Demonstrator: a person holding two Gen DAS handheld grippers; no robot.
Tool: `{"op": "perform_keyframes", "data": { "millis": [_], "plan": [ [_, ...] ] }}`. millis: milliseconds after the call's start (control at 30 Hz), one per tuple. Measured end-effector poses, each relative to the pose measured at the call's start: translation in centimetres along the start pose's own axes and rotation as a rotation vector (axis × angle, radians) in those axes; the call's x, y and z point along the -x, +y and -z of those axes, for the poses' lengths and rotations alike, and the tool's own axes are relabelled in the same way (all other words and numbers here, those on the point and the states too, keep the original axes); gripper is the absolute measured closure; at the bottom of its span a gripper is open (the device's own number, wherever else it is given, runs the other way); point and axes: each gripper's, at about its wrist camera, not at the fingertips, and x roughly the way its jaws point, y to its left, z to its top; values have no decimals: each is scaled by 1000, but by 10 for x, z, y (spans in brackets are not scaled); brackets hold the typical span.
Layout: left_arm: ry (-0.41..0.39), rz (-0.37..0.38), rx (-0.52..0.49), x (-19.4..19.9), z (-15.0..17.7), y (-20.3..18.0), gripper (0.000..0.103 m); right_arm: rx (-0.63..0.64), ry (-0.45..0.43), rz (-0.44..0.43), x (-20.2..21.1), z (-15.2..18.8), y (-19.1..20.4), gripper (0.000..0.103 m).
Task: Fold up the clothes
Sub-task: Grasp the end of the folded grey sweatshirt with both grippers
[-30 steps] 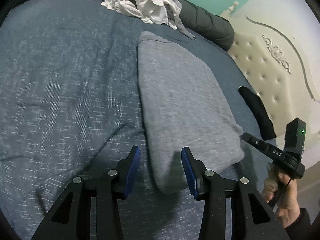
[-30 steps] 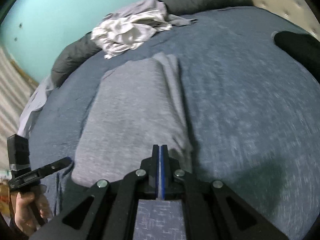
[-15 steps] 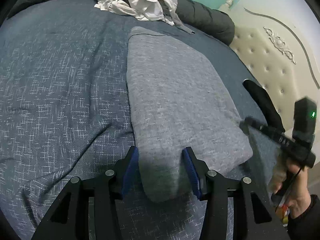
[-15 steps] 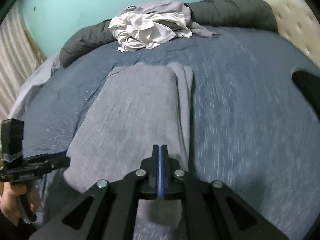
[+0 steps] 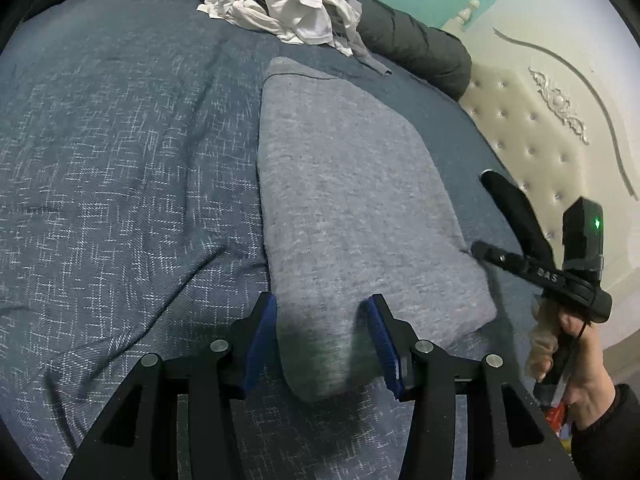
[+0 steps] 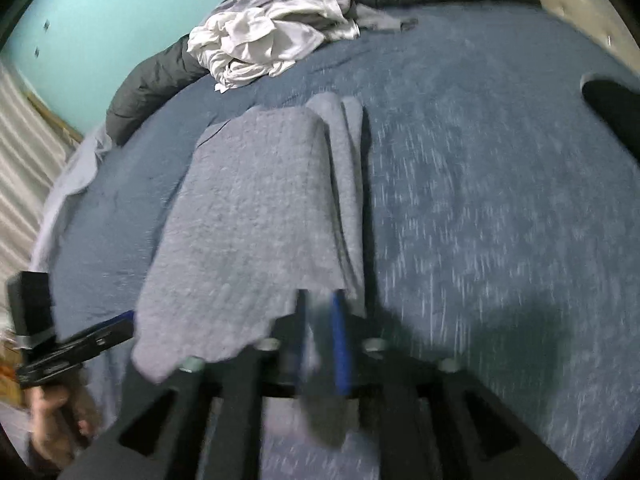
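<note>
Between left tongs (image 5: 322, 334): grey garment (image 5: 348, 200) near edge.

A: What can't you make out?

B: The right wrist view is smeared. The right claw (image 6: 320, 320) is blurred, so the gap between its blue pads is unclear, and the grey garment (image 6: 248, 216) edge there is fuzzy.

A: And the left view?

B: The left claw (image 5: 322, 332) hides the garment's near corner at six o'clock. The black item (image 5: 516, 212) at three o'clock can't be identified.
</note>
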Motion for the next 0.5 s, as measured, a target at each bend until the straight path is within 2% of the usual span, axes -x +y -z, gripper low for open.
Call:
{"op": "perform_keyframes", "data": {
  "millis": [33,67,100,233,367,433,500],
  "plan": [
    [8,9,3,-2,0,0,48,-11,11,-11,-2,1,-1,46],
    [23,17,4,-5,0,0,39,-23,21,-22,-4,2,-2,43],
    [37,24,6,-8,0,0,35,-34,32,-33,-6,3,-4,43],
    [65,66,48,-21,0,5,35,-80,75,-76,-14,8,-9,41],
    [84,129,124,-33,-1,19,29,-126,118,-119,-21,13,-13,32],
    [98,167,173,-40,1,26,27,-149,139,-141,-25,15,-16,32],
    [100,177,179,-43,1,25,27,-161,156,-154,-29,17,-16,32]
  ]
}}
